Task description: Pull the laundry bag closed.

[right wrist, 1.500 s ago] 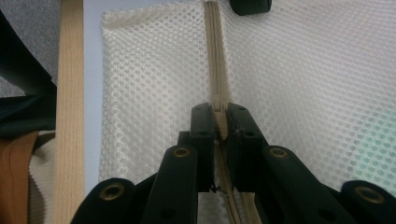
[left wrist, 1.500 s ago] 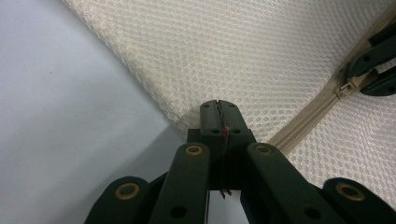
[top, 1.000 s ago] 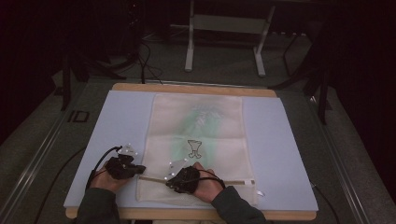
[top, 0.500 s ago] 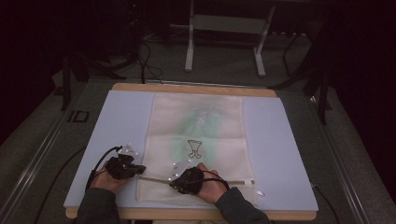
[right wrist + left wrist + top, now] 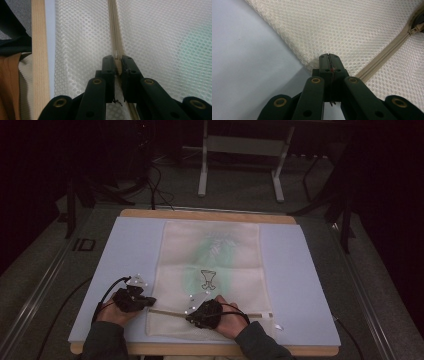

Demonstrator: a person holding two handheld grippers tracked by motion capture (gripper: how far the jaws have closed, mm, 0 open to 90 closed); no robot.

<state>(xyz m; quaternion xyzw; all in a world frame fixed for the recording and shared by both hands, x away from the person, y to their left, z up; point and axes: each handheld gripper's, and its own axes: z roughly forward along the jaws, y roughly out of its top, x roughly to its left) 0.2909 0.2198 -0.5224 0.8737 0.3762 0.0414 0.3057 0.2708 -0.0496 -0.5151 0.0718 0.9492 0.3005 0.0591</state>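
Pressed together, the jaws of the left gripper [image 5: 329,59] pinch the corner edge of a cream mesh bag [image 5: 352,32], just where its zipper [image 5: 384,53] ends beside the jaw tips. Right gripper [image 5: 117,61] jaws clamp a small tab on the zipper track [image 5: 114,30], which runs straight ahead from between them (mesh lies on either side). From above, both grippers sit at the bag's near edge on a pale blue mat [image 5: 305,270], left gripper [image 5: 145,302] and right gripper [image 5: 192,317] near each other.

Bare mat [image 5: 310,270] beside mesh bag [image 5: 212,255]
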